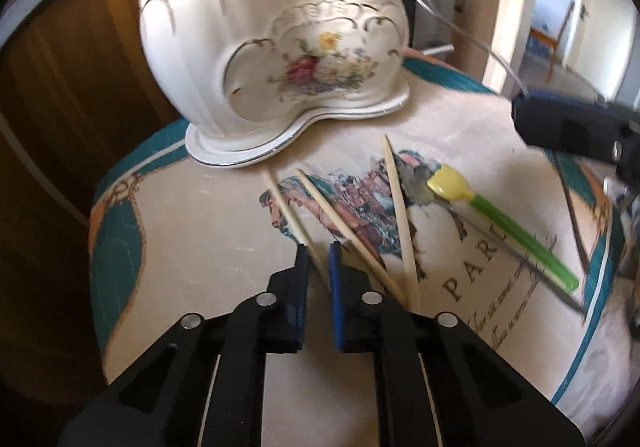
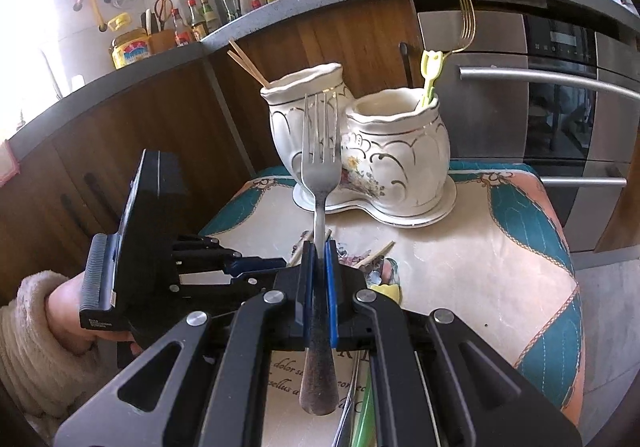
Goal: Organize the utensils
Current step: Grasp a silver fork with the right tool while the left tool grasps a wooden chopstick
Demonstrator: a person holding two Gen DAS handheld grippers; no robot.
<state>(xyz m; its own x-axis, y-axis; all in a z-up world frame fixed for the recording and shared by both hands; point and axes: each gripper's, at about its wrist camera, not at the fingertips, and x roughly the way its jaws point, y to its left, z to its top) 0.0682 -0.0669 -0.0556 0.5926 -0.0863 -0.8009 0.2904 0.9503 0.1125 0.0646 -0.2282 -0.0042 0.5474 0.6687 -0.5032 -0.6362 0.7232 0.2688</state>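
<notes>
A white floral double-pot holder [image 1: 280, 59] [image 2: 360, 151] stands at the back of the placemat. Its left pot holds chopsticks [image 2: 246, 61]; its right pot holds a yellow-green utensil [image 2: 430, 77] and a gold fork [image 2: 466, 23]. Three wooden chopsticks [image 1: 344, 227] and a yellow-green plastic spoon [image 1: 500, 223] lie on the mat. My left gripper [image 1: 319, 247] hovers low over the leftmost chopstick [image 1: 288, 215], jaws narrowly apart around it. My right gripper [image 2: 319, 247] is shut on a steel fork [image 2: 319, 167], tines up, in front of the holder.
The printed placemat [image 1: 200, 247] covers a small table with a drop at its edges. Wooden cabinets [image 2: 140, 135] and an oven [image 2: 560, 107] stand behind. The right gripper's body [image 1: 576, 127] enters the left view at the right.
</notes>
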